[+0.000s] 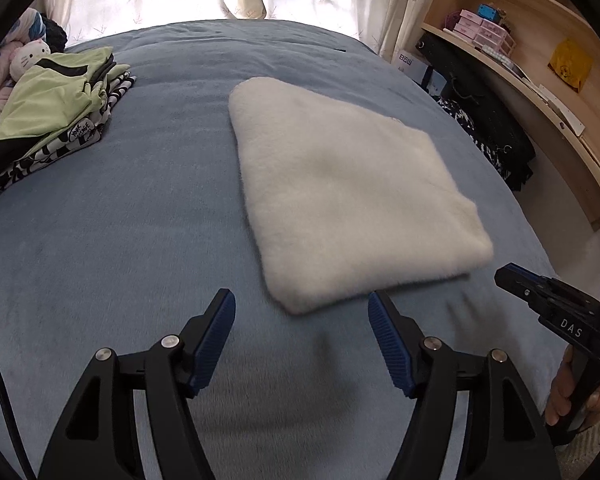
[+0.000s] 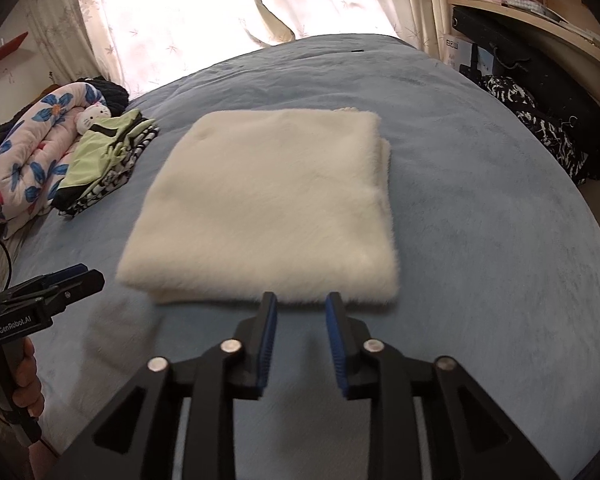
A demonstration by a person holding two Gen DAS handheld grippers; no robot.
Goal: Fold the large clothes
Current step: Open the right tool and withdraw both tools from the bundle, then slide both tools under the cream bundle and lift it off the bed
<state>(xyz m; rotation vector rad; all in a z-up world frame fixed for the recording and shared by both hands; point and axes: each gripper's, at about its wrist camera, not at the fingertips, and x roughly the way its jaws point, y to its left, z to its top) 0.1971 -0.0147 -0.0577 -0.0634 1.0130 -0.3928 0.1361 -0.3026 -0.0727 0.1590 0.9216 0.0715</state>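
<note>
My left gripper [image 1: 302, 304] and right gripper [image 2: 302, 304] are matte black linkages with silver pivot screws and ribbed blue pads [image 1: 216, 344]. White lettering marks each body, and a black cable [image 2: 5, 258] trails from the left one.

near bed [image 2: 480, 200]: clear | left: clothes stack [image 1: 48, 120] | right edge: blurred, maybe clear
</note>
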